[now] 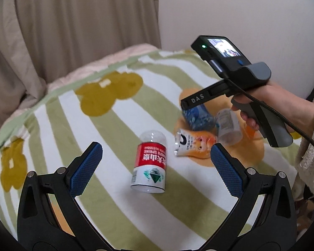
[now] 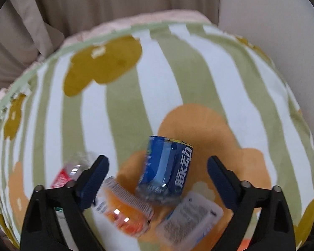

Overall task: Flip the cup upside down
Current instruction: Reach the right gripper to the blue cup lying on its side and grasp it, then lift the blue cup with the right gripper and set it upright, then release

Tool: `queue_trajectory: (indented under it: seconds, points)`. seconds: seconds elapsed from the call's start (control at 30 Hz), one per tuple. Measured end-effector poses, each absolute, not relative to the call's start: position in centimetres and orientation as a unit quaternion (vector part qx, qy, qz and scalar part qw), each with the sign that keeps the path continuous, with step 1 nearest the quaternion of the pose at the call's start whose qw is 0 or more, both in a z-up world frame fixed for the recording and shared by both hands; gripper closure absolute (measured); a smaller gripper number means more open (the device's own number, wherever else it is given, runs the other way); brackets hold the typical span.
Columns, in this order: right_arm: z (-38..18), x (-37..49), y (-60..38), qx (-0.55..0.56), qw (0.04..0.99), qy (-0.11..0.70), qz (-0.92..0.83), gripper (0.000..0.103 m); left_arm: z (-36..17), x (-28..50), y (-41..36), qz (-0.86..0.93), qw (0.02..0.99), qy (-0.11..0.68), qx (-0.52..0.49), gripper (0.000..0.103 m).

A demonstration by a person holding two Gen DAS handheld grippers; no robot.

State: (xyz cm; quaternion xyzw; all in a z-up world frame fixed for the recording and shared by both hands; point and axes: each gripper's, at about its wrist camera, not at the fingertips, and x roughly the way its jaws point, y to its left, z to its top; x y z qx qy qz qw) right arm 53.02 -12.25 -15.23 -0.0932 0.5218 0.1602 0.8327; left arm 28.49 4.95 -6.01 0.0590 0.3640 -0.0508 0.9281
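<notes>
Several cut-bottle cups lie on a green and white striped blanket [image 1: 106,213]. A red and white labelled cup [image 1: 150,163] lies on its side between my left gripper's [image 1: 156,156] open blue fingers. A blue labelled cup [image 1: 197,117] [image 2: 167,171], an orange and white cup [image 1: 193,143] [image 2: 123,209] and a clear white-labelled cup [image 1: 228,126] [image 2: 190,219] lie close together to the right. My right gripper [image 2: 158,169] is open and empty, hovering above the blue cup. Its body [image 1: 226,83] shows in the left wrist view.
A beige curtain [image 1: 73,21] and a white wall [image 1: 240,10] stand behind the blanket. The person's hand and fleece sleeve [image 1: 312,142] are at the right edge. The blanket [image 2: 123,108] stretches away beyond the cups.
</notes>
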Motion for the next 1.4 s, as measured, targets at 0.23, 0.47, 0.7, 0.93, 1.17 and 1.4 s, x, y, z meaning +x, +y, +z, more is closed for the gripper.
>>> queue_trajectory:
  seconds: [0.23, 0.47, 0.7, 0.93, 1.17, 1.4]
  points:
    - [-18.0, 54.8, -12.6, -0.104, 0.818, 0.547, 0.145, 0.031, -8.7, 29.2, 4.7, -0.06, 0.92, 0.384, 0.047, 0.0]
    - [-18.6, 55.0, -12.8, -0.103, 0.817, 0.546, 0.154, 0.042, -8.9, 29.0, 4.8, -0.057, 0.92, 0.386, 0.049, 0.0]
    - [-14.3, 52.8, -12.8, -0.095, 0.842, 0.501, 0.176, 0.044, -7.1, 27.8, 4.9, -0.05, 0.925, 0.372, 0.051, 0.0]
    - [-5.3, 43.8, -13.0, -0.127, 0.857, 0.436, 0.244, 0.045, -3.9, 23.3, 4.6, -0.053, 0.934, 0.35, 0.054, 0.0]
    - [-3.9, 34.0, -12.2, -0.225, 0.817, 0.454, 0.276, 0.045, -2.7, 16.1, 4.9, -0.058, 0.938, 0.338, 0.055, 0.0]
    - [-11.9, 28.7, -11.7, -0.325, 0.737, 0.524, 0.277, 0.045, -3.3, 11.3, 5.2, -0.054, 0.939, 0.336, 0.05, 0.0]
